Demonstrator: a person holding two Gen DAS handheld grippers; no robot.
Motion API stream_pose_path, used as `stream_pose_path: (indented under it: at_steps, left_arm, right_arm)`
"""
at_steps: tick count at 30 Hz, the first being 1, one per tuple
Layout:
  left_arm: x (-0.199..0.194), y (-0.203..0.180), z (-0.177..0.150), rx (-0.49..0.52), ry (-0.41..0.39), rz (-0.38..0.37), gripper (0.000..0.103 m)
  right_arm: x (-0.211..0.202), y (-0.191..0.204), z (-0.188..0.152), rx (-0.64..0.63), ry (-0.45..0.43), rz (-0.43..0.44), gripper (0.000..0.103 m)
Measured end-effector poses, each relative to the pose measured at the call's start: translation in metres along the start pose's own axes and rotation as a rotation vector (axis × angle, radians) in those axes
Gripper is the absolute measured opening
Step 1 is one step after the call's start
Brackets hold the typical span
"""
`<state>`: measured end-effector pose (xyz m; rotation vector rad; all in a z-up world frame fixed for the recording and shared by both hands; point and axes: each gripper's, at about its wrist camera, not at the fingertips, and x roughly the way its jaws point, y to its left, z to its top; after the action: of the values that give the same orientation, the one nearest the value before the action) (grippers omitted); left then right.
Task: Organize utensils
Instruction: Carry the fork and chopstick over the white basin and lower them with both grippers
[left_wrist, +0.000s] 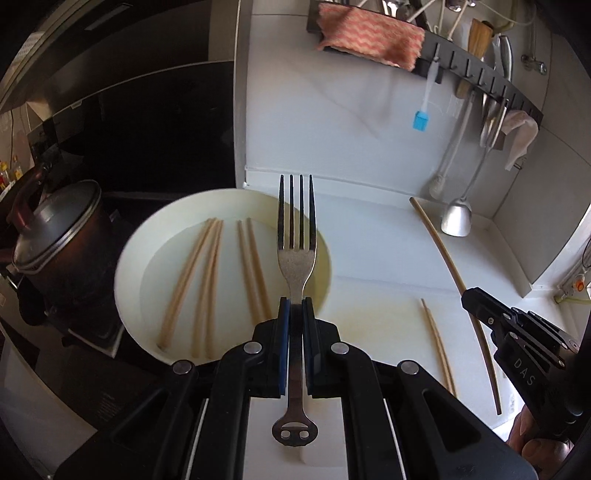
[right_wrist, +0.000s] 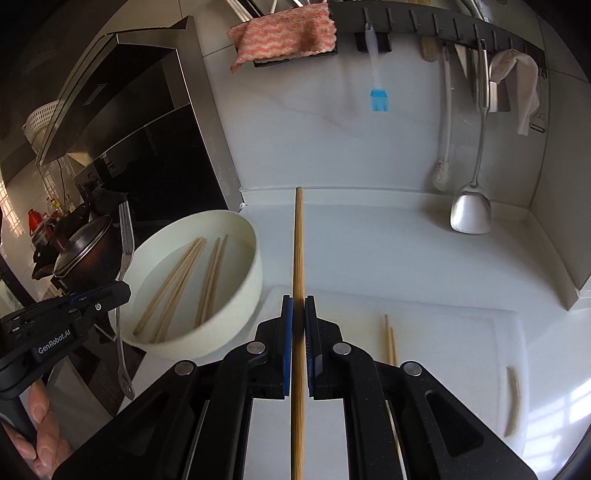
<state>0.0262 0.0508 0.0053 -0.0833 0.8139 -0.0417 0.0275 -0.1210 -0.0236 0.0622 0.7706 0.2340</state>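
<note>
the left gripper (left_wrist: 295, 314) is closed on the neck of a metal fork (left_wrist: 297, 254), tines pointing away, held above the near rim of the white bowl (right_wrist: 255, 266) that already has four chopsticks (right_wrist: 177, 280) lying in it. the right gripper (right_wrist: 298, 314) is pinched onto a single long chopstick (right_wrist: 298, 240) partway along its length, lifted over the tabletop (right_wrist: 369, 251). another pair of chopsticks (right_wrist: 389, 339) lies on the white cutting board (right_wrist: 461, 332) just right of that gripper.

the fork looks stiff and smooth, likely slippery, so the narrow neck seems a fair hold. the chopstick should be light, rigid and prone to swivel, so i'd grip it near the middle.

readable writing: "genrobot.ai" on the left gripper body in the right wrist view, and "das" on the right gripper body in the left wrist view.
</note>
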Motion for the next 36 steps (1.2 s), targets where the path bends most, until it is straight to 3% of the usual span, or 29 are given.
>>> stream_pose_path:
  at_steps: [4,7,14,23,36]
  left_arm:
    - [0.021,0.056,0.026,0.035,-0.012,0.013,0.007]
    - [0.042,0.089,0.037,0.050,0.030,0.016,0.007]
    - [0.084,0.129,0.041,0.046,0.113,0.012,0.007]
    - [0.131,0.144,0.039,0.030,0.192,-0.016,0.007]
    - [0.169,0.146,0.040,0.030,0.282,-0.025,0.007]
  right_arm:
    - [0.039,0.048,0.019,0.019,0.022,0.000,0.006]
    - [0.059,0.083,0.030,0.031,0.025,0.016,0.006]
    - [0.110,0.131,0.041,0.032,0.099,0.064,0.006]
    - [0.166,0.143,0.039,0.042,0.212,0.069,0.006]
    - [0.210,0.132,0.040,0.077,0.331,0.042,0.006]
